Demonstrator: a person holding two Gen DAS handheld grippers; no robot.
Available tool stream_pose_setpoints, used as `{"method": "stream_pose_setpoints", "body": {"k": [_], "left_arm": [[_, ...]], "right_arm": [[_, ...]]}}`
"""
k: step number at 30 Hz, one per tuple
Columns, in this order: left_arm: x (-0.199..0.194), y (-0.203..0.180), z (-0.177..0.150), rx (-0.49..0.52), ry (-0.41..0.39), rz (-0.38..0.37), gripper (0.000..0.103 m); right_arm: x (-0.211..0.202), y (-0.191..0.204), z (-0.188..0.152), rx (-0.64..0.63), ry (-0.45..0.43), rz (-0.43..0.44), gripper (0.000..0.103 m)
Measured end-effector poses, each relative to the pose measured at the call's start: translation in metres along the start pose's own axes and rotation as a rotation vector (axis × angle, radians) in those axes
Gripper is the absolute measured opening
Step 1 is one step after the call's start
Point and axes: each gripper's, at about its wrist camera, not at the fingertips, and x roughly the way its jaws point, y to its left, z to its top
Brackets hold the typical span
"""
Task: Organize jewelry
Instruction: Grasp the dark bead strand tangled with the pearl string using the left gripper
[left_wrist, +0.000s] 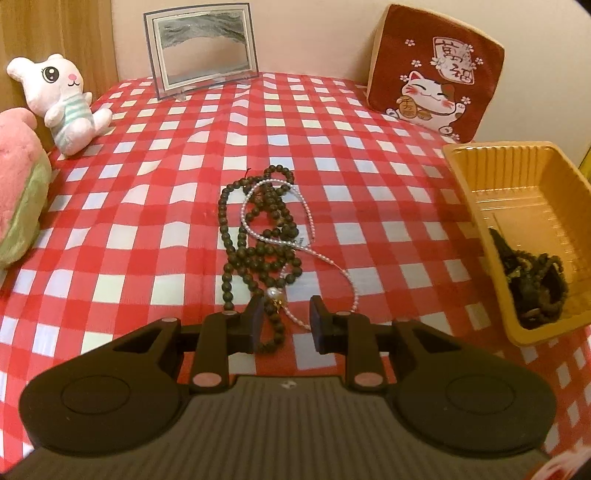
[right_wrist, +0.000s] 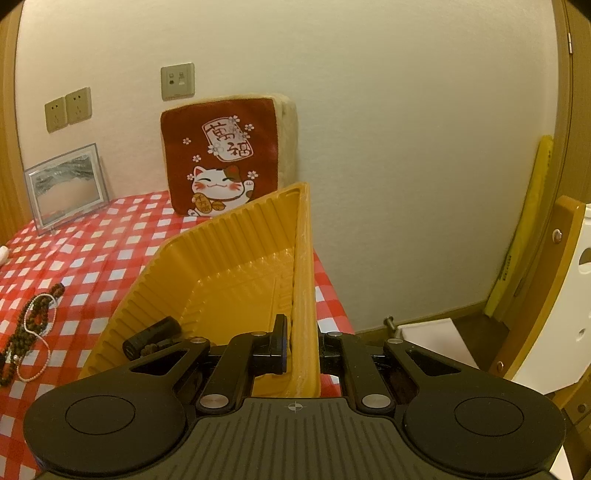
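Observation:
A long dark bead necklace (left_wrist: 255, 225) lies tangled with a thin white pearl necklace (left_wrist: 314, 254) on the red checked tablecloth (left_wrist: 147, 192). My left gripper (left_wrist: 286, 317) is open, low over their near end, with the pearl pendant (left_wrist: 274, 293) between the fingers. A yellow plastic tray (left_wrist: 517, 206) at the right holds a dark bead piece (left_wrist: 532, 284). My right gripper (right_wrist: 301, 343) is shut on the yellow tray's (right_wrist: 229, 266) right wall, which stands between the fingers. The necklaces (right_wrist: 33, 328) also show at the left of the right wrist view.
A white rabbit plush (left_wrist: 62, 99) and a pink and green plush (left_wrist: 18, 192) sit at the left. A glass picture frame (left_wrist: 201, 48) and a red lucky-cat cushion (left_wrist: 436, 70) stand at the back wall. The table's right edge drops off beside the tray (right_wrist: 332, 295).

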Motion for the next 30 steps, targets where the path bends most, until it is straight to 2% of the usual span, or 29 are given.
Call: {"method": "stream_pose_setpoints", "body": {"k": [13,15,22,24,30], "left_arm": [[0.032,-0.002,0.003,0.092,0.011,0.006,0.021],[0.032,-0.004,0.002,0.113,0.007,0.013,0.016],[0.030,-0.005,-0.001,0.145,-0.003,0.014,0.009],[0.029,-0.007,-0.001,0.161,-0.003,0.014,0.001],[0.023,-0.010,-0.003,0.173,-0.016,0.006,0.000]], "right_arm": [[0.003,-0.001,-0.001,-0.001,0.009,-0.005,0.009],[0.004,-0.001,-0.001,0.000,0.011,-0.008,0.009],[0.005,-0.003,-0.001,0.004,0.015,-0.011,0.009],[0.005,-0.003,-0.001,0.003,0.014,-0.011,0.009],[0.005,-0.003,-0.001,0.004,0.015,-0.011,0.009]]}}
